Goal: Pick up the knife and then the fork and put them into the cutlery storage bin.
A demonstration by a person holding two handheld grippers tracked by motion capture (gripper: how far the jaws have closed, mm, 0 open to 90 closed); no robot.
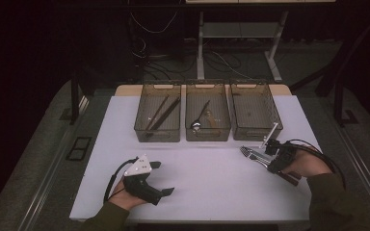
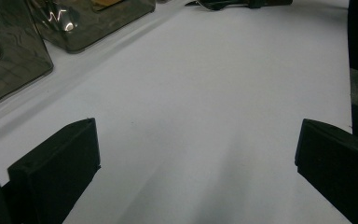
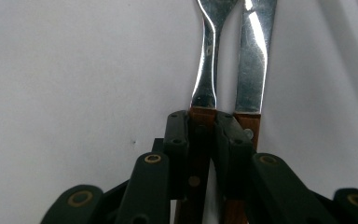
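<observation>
Right claw [image 3: 201,135] is clamped on the brown wooden handle of a steel utensil [image 3: 206,70], a fork or spoon by its neck, head cropped out of the right gripper view. A second wood-handled steel piece, seemingly a table knife [image 3: 254,65], lies just beside it, outside the jaws. Both rest near the right edge of the white counter [image 1: 212,183], just in front of the right-hand smoky translucent plastic bin [image 1: 255,111]; the middle bin [image 1: 207,115] and left bin [image 1: 158,118] already hold cutlery. Judged: the utensil is light, rigid, with a slick polished shaft; the wooden handle gives the better purchase, and its neighbour may drag along. Left claw [image 2: 196,154] stands wide apart, holding nothing, near the counter's front-left corner. Counter smooth, matte; room dark, cables and desk legs behind.
</observation>
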